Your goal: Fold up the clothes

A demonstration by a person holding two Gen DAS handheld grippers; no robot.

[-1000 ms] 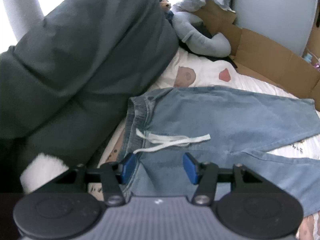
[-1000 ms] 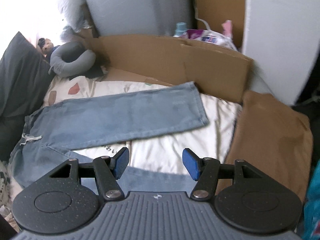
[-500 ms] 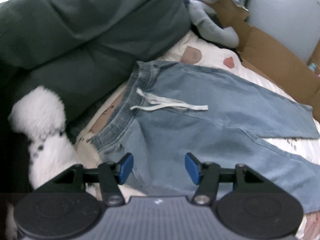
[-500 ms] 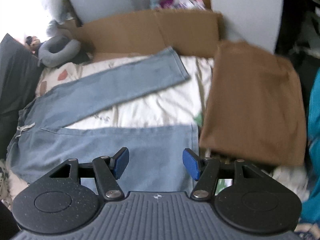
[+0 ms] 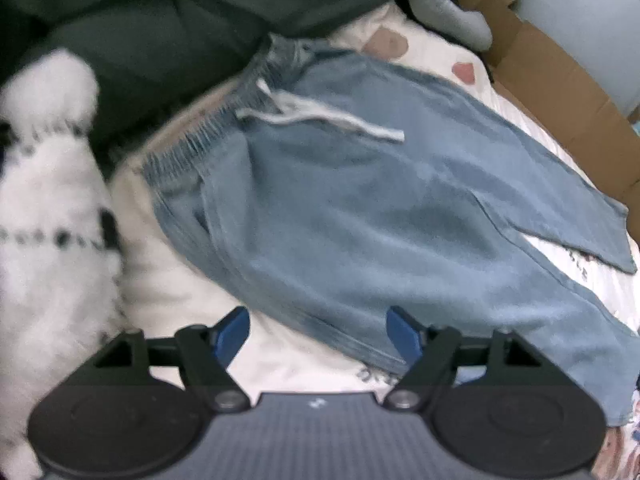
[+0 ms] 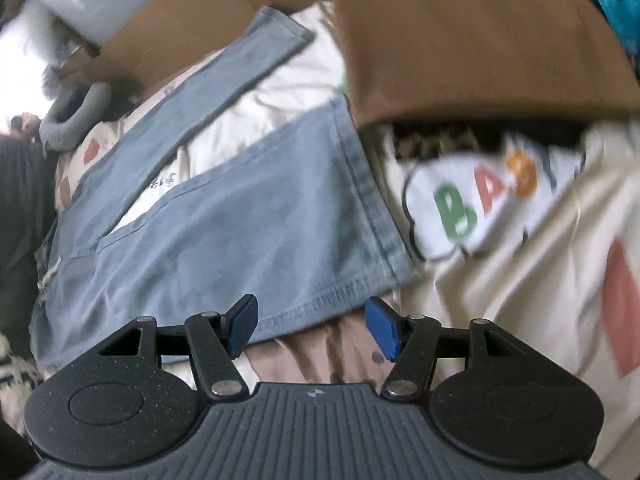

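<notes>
Light blue jeans lie spread flat on a white printed sheet, waistband and white drawstring at the left, legs running right. My left gripper is open and empty, just above the near side seam below the waistband. In the right wrist view the jeans show both legs apart. My right gripper is open and empty, at the hem corner of the near leg.
A dark green cushion and a white fluffy toy lie left of the waistband. A grey neck pillow and cardboard line the far side. A folded brown garment lies beyond the near leg hem.
Both grippers have drawn back toward the near edge of the jeans. The left one now sits by the side seam. The right one has swung to the near leg's hem. Both stay open.
</notes>
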